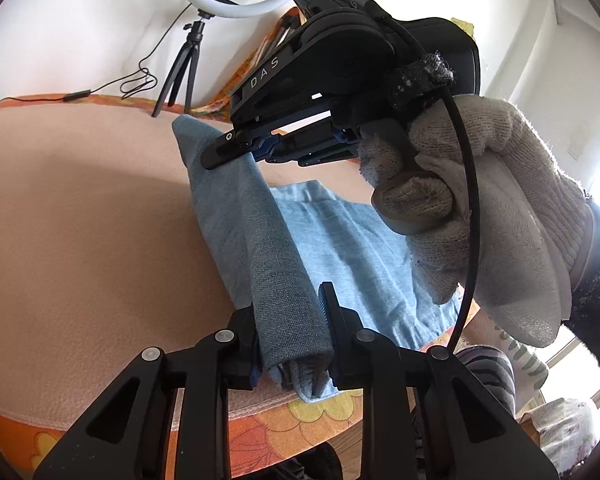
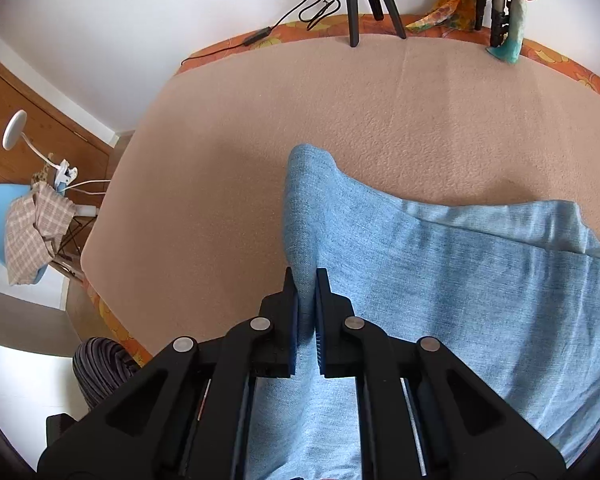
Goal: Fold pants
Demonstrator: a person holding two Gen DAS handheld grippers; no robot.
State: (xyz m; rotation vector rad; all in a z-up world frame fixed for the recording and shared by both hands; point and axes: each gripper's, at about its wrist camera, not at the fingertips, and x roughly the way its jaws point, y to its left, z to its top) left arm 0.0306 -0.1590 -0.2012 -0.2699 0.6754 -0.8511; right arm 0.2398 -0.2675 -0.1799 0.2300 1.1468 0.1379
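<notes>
Light blue pants [image 1: 340, 248] lie on a peach-covered table [image 1: 80, 220]. My left gripper [image 1: 290, 304] is shut on a raised fold of the pants near the table's front edge. The right gripper [image 1: 240, 150], held in a white-gloved hand [image 1: 480, 200], pinches the far end of the same fold. In the right wrist view my right gripper [image 2: 307, 280] is shut on the lifted fold of the pants [image 2: 440, 280], and the rest of the cloth spreads flat to the right over the table [image 2: 220, 160].
A ring light on a black tripod [image 1: 184, 76] stands at the table's back edge with a cable [image 2: 312, 4]. An orange flowered cloth [image 1: 280, 432] edges the table. A blue chair with a checked cloth [image 2: 28, 232] and a desk lamp [image 2: 16, 132] stand at left.
</notes>
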